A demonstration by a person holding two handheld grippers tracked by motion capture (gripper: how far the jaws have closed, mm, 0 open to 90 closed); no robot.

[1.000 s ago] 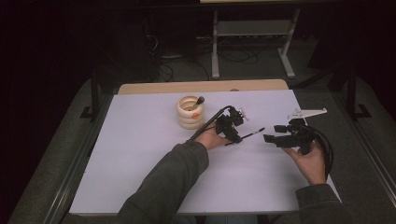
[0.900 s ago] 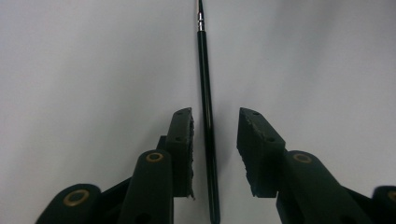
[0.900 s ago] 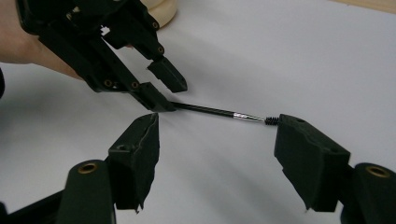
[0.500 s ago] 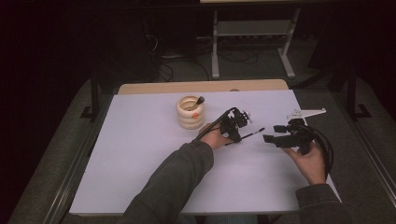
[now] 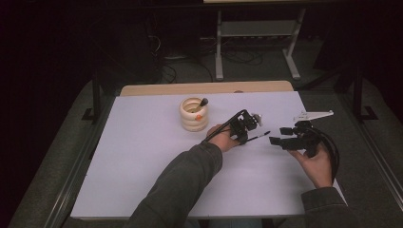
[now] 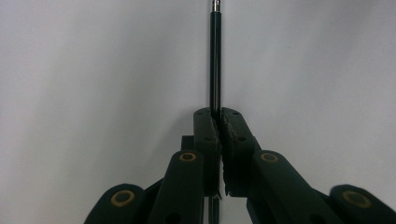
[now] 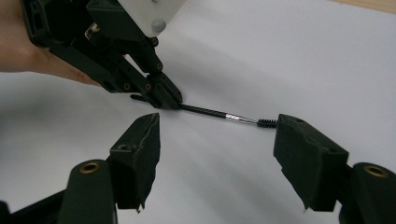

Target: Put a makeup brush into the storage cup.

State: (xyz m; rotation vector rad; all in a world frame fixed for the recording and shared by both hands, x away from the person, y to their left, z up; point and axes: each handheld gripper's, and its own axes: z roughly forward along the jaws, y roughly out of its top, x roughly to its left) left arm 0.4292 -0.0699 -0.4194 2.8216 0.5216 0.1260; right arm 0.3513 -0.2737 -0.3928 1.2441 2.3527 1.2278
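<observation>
The left gripper [image 5: 249, 129] has just been closing, and its jaws now pinch a thin black brush [image 6: 215, 60] between the pads, as the left gripper view shows plainly. The brush is a slim dark rod, glossy along the shaft, with a short silver collar [image 7: 233, 117] and then a small black bristled tip [image 7: 266, 123], spiralled like a mascara wand, though that end is too small to tell for certain. It is gripped near its back end and sticks out level, low over the white table [image 5: 142, 156], pointing toward the right gripper [image 5: 280, 136]. In the right gripper view the brush [image 7: 205, 111] runs across between the two wide-apart pads, its bristled tip just beside one of them and not touching either. That gripper stands open, with nothing in it, near the left one. Farther back on the table a ribbed cream cup [image 5: 193, 115] stands upright with a dark-handled tool [image 5: 202, 102] leaning in it, well apart from both hands.
</observation>
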